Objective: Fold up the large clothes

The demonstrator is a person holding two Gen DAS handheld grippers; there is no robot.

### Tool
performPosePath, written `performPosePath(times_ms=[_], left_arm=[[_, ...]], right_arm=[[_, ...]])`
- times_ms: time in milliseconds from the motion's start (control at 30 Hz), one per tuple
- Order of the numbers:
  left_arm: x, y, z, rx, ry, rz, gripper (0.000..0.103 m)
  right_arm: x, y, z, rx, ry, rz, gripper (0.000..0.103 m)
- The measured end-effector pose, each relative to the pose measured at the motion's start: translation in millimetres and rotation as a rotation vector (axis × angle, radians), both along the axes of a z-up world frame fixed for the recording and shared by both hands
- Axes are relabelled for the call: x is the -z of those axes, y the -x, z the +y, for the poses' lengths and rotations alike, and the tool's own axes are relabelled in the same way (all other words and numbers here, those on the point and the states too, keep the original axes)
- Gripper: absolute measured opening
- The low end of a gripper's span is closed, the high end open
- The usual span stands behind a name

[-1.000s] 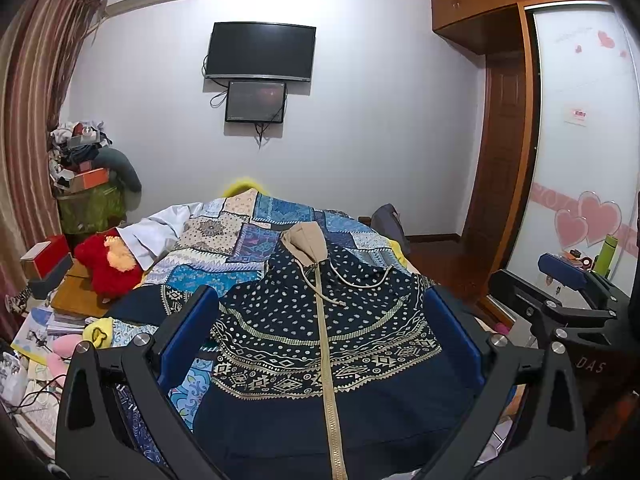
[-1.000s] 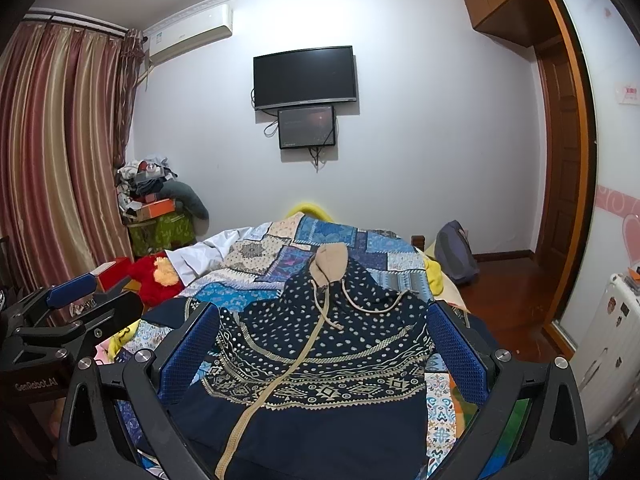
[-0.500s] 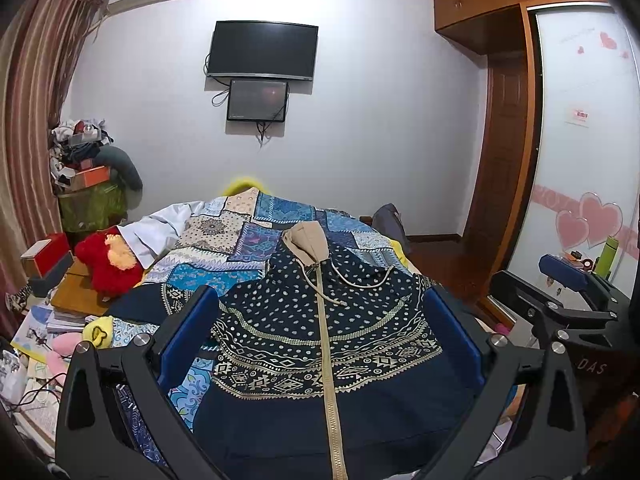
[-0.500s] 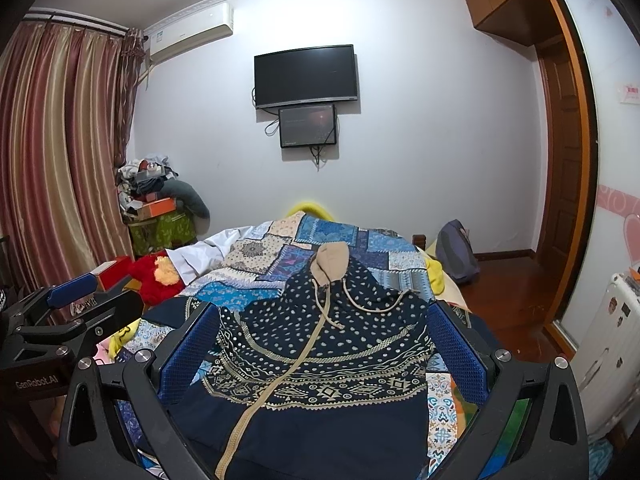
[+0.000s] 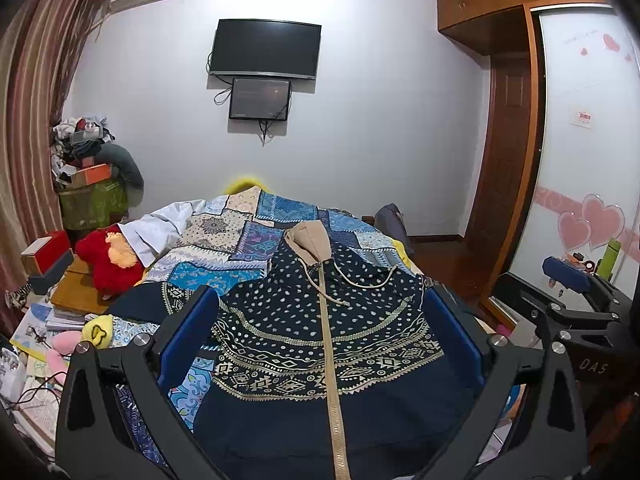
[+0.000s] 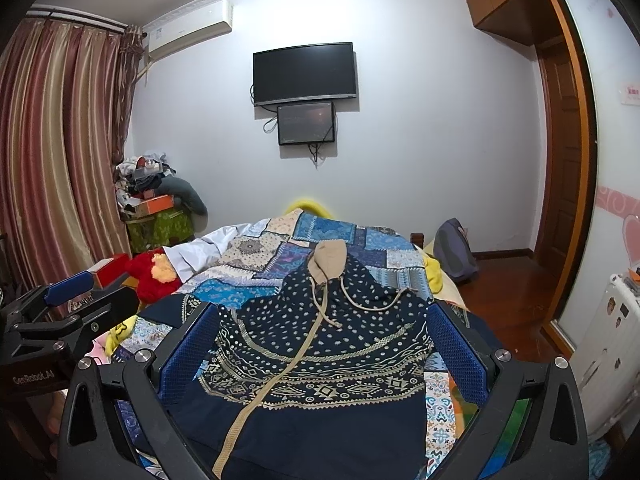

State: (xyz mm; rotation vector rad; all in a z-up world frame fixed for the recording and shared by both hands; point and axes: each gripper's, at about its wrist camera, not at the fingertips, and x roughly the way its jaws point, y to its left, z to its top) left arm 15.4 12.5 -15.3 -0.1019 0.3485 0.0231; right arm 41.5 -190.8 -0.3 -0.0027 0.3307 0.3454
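A navy, cream-patterned zip hoodie [image 5: 320, 344] with a tan hood lay flat on the patchwork-quilted bed [image 5: 224, 240]; both tongs, left [image 5: 320, 340] and right [image 6: 324, 344], hung released above it.

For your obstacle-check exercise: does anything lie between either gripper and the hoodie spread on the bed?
Nothing visible does. The navy patterned hoodie lies flat directly ahead of the left gripper and right gripper, jaws open and empty.
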Motion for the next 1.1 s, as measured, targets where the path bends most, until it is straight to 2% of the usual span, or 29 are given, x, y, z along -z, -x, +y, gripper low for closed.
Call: performPosePath(times_ms=[267, 500, 633, 833, 967, 1100], left_arm=[[10.1, -31.0, 30.6, -0.076, -0.025, 0.022, 0.103], [36.8, -84.6, 102.1, -0.196, 0.033, 0.146, 0.103], [68.3, -122.3, 162.1, -0.306, 0.091, 0.26, 0.103], [128.8, -162.6, 230.5, -0.456, 0.092, 0.422, 0.103], [178.2, -188.5, 263.0, -0.467, 0.149, 0.549, 0.103], [211.5, -206.7, 275.7, -0.415, 0.233, 0.61, 0.103]], right_arm=[[4.4, -29.0, 15.4, -0.009, 0.043, 0.033, 0.103], [25.4, -88.8, 50.6, -0.043, 0.107, 0.09, 0.103], [45.0, -131.7, 73.8, -0.054, 0.157, 0.131, 0.103], [82.6, -201.5, 109.0, -0.113, 0.192, 0.268, 0.103], [114.0, -243.5, 131.8, -0.169, 0.219, 0.367, 0.103], [146.5, -283.4, 151.0, -0.201, 0.246, 0.445, 0.103]])
